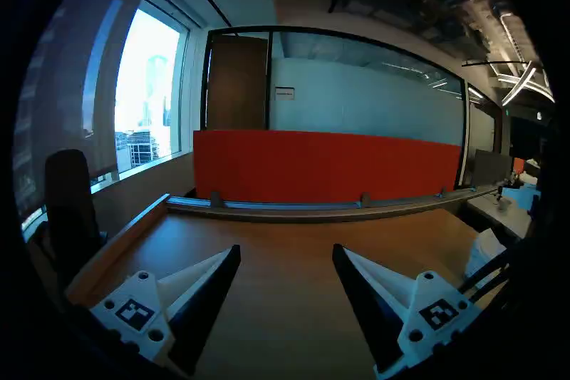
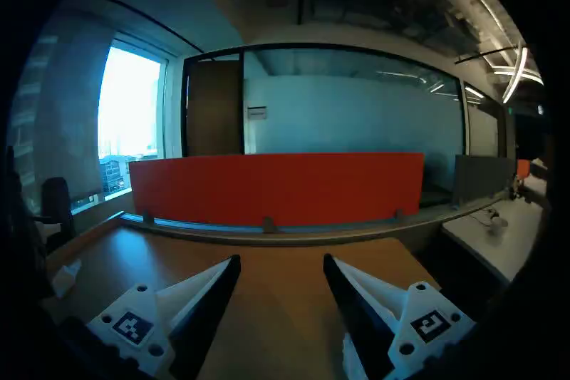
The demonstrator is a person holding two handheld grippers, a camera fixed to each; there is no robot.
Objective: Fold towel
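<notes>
Item 1, left gripper [image 1: 285, 247]: as I see it in the left gripper view, both fingers are spread wide with bare desk between them, and they grip nothing.

Item 2, right gripper [image 2: 281, 258]: in the right gripper view its fingers are likewise wide apart and hold nothing.

Item 3, towel [image 1: 484, 248]: a white, crumpled-looking shape lies on the desk at the far right of the left gripper view, well apart from the left fingers. Dark parts cross in front of it. I take it for the towel but cannot be sure.

Item 4, desk [image 1: 285, 323]: a brown wooden top with a raised edge on the left.

Item 5, partition [image 1: 320, 166]: a red panel standing upright along the desk's far edge.

Item 6, window [image 1: 146, 95]: bright, on the left wall.

Item 7, chair [image 1: 68, 202]: dark, beside the desk under the window.

Item 8, white object [image 2: 64, 276]: small, near the desk's left edge in the right gripper view. It is too small to identify.
</notes>
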